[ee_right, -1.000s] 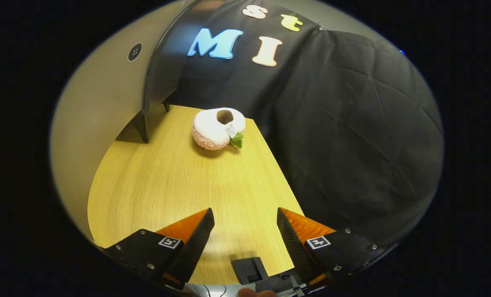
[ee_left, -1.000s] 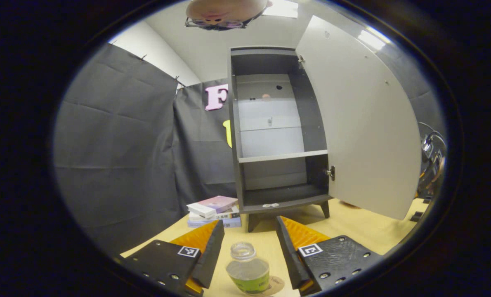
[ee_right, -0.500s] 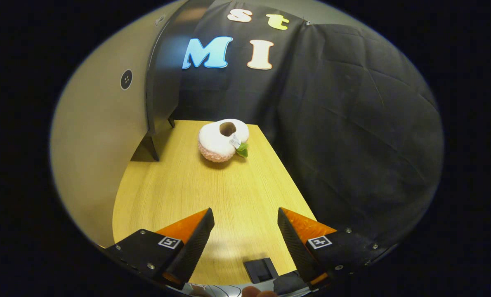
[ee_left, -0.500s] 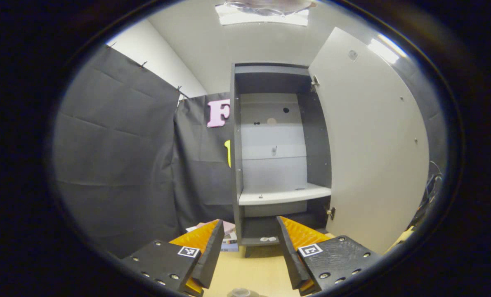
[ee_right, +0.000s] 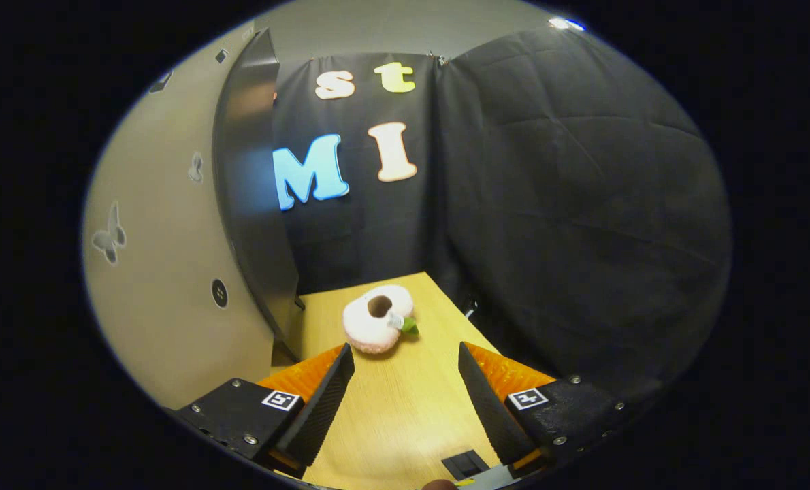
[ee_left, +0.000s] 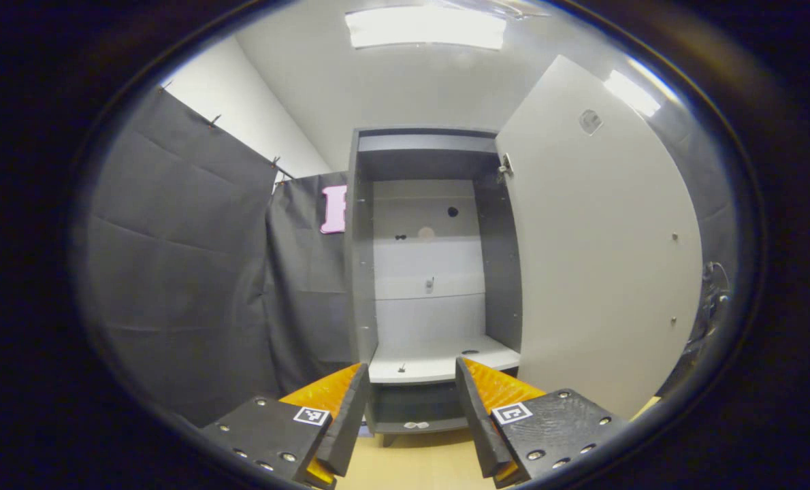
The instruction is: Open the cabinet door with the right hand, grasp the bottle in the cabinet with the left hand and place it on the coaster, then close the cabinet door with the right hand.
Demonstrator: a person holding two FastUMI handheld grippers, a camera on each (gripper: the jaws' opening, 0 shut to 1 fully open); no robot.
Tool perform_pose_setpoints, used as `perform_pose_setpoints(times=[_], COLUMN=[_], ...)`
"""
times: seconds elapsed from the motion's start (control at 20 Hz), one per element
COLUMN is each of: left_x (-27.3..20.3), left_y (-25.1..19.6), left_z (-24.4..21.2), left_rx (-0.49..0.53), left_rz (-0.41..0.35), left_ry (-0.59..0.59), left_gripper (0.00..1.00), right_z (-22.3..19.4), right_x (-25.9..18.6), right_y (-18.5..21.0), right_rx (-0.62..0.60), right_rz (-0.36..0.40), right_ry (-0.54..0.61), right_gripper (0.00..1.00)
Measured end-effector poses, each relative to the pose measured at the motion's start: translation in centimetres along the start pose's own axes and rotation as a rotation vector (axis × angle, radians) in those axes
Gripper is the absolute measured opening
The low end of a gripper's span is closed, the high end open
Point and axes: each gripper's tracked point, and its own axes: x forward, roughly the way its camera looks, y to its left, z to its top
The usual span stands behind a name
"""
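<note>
Ahead of the left gripper (ee_left: 405, 408), jaws apart, cabinet (ee_left: 425, 272) door (ee_left: 602, 258) stands open.

**What you can count from your two grippers**

In the left gripper view you have one cabinet (ee_left: 427, 272), with one door (ee_left: 599, 252) swung open on its right side. Inside it you can count one pale shelf (ee_left: 439, 366) and three small dark holes in the back panel. Two ceiling lights (ee_left: 424, 27) glow above. One left gripper (ee_left: 405, 415) sits at the bottom, with two fingers spread apart.

In the right gripper view you have one wooden table (ee_right: 405, 415), one plush toy (ee_right: 376, 327) on it, and one right gripper (ee_right: 405, 401) with two fingers apart. On the door's face you can count two butterfly stickers (ee_right: 109, 235).
</note>
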Motion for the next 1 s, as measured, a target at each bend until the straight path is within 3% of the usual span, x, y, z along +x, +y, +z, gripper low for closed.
perform_pose_setpoints(times=[0.2,0.35,0.4,0.45,0.6,0.65,0.7,1.0], left_x=[1.0,1.3,1.7,2.1,3.2,3.4,3.7,4.4], left_y=[-1.8,-4.2,-4.2,-4.3,-4.8,-4.9,-4.9,-2.7], left_z=[-0.7,-0.9,-1.0,-1.0,-1.7,-1.9,-2.0,-2.0], left_rx=[-0.028,-0.041,-0.042,-0.041,-0.024,-0.022,-0.020,-0.028], left_rz=[-0.010,-0.066,-0.070,-0.073,-0.086,-0.094,-0.095,-0.069], left_ry=[0.058,0.086,0.087,0.085,0.099,0.107,0.112,0.119], left_gripper=[0.65,0.71,0.77,0.71,0.71,0.77,0.71,0.71], right_z=[5.3,8.4,9.3,10.1,11.5,11.8,11.9,11.6], right_x=[-3.3,-5.9,-6.5,-7.1,-8.4,-8.5,-8.6,-9.0], right_y=[3.1,5.0,5.8,6.3,6.7,6.9,7.0,8.7], right_rx=[-0.012,-0.043,-0.035,-0.020,0.041,0.056,0.063,0.101], right_rz=[0.103,0.162,0.181,0.195,0.209,0.212,0.208,0.220], right_ry=[-0.070,-0.135,-0.154,-0.168,-0.188,-0.189,-0.186,-0.182], right_gripper=[0.94,0.94,0.94,0.94,0.94,0.94,0.93,0.92])
